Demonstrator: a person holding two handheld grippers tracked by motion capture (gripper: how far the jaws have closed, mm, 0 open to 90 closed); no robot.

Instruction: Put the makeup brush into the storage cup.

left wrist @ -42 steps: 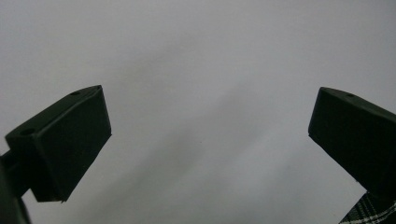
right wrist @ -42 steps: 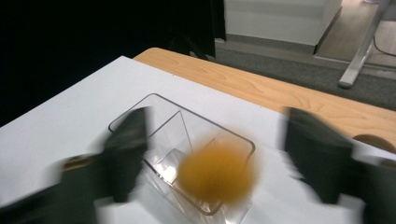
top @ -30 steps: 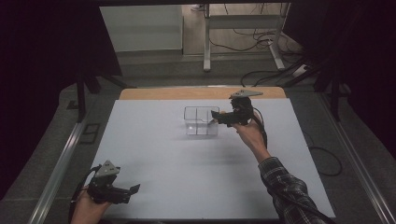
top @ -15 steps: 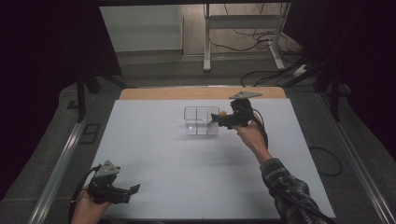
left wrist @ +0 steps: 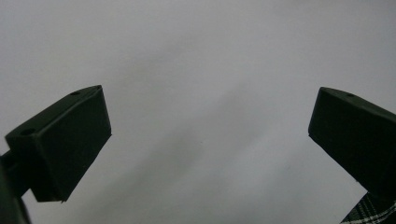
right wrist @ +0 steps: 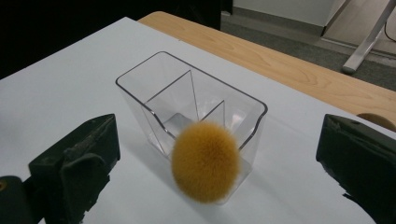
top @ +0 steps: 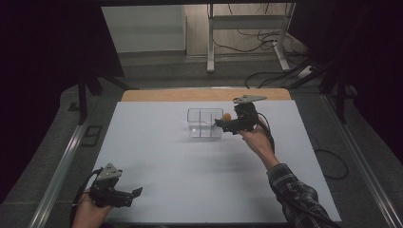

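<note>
Apparently loose, fuzzy orange ball (right wrist: 205, 161) fronting clear divided organizer (right wrist: 154, 79), wooden edge (right wrist: 299, 70) behind.

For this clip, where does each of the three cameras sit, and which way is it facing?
High view: above the person's side, looking forward and down on the white table; both forearms, left gripper and right gripper show.
Left gripper view: rides on the left gripper, facing bare tabletop between wide-apart black fingers; a plaid sleeve shows at the corner.
Right gripper view: rides on the right gripper, facing the clear plastic divided box and fuzzy orange ball.
Shared: high and right gripper views both show box and ball.
</note>
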